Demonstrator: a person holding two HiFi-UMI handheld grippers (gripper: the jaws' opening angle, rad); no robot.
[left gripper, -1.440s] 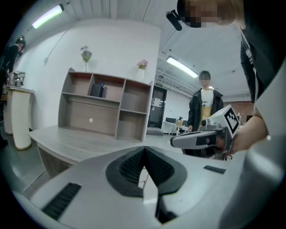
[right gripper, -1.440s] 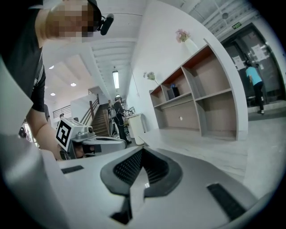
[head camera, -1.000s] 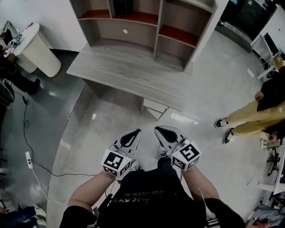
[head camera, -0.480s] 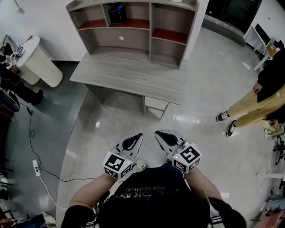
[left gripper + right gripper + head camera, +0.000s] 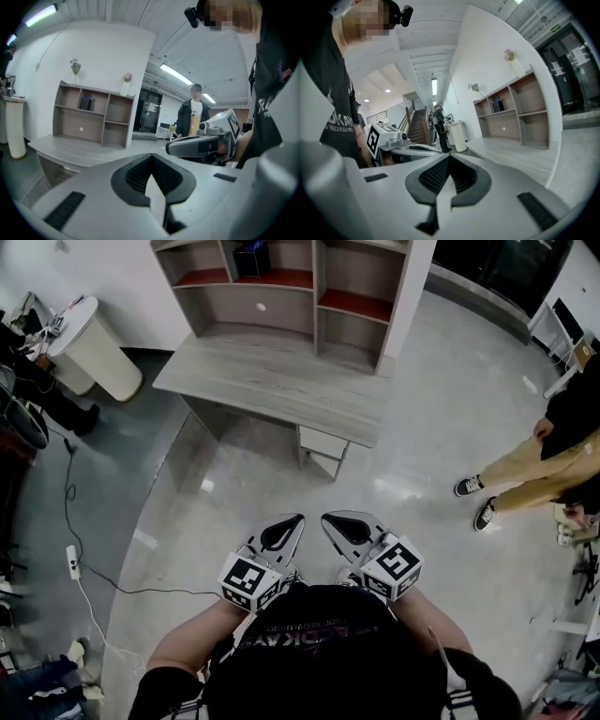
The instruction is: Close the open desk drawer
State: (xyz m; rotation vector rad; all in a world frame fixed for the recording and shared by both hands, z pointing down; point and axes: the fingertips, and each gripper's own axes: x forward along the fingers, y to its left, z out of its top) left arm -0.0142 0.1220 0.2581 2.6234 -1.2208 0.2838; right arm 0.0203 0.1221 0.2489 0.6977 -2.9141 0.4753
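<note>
While both tools were held low against the person's chest, well short of the bench [image 5: 272, 381], the left hand-held gripper [image 5: 292, 520] and the right hand-held gripper [image 5: 330, 518] pointed toward it side by side, tips close together. Each gripper's own view showed its jaws pressed shut with nothing between the ribbed pads: left [image 5: 151, 161], right [image 5: 449, 160].

Across a stretch of glossy floor [image 5: 281, 484], the drawer [image 5: 323, 442] stuck out from under the bench's front edge, near the bench's right end. Its pale front faced the person, and its inside could not be seen.

At the back of the bench stood a shelf unit [image 5: 323, 334]. A dark box [image 5: 251, 259] sat in an upper compartment, and the lower compartments looked bare. On top of the unit a white vase [image 5: 124, 88] held pink flowers. Left of the bench stood a tall white bin [image 5: 94, 357], its contents hidden. Well to the right of the bench a person in tan trousers [image 5: 530, 474] stood on the floor.

Set against half a second before, both grippers kept the same closed, side-by-side pose, the drawer jutted out as much as before, and the bench sat a little higher in the head view.
</note>
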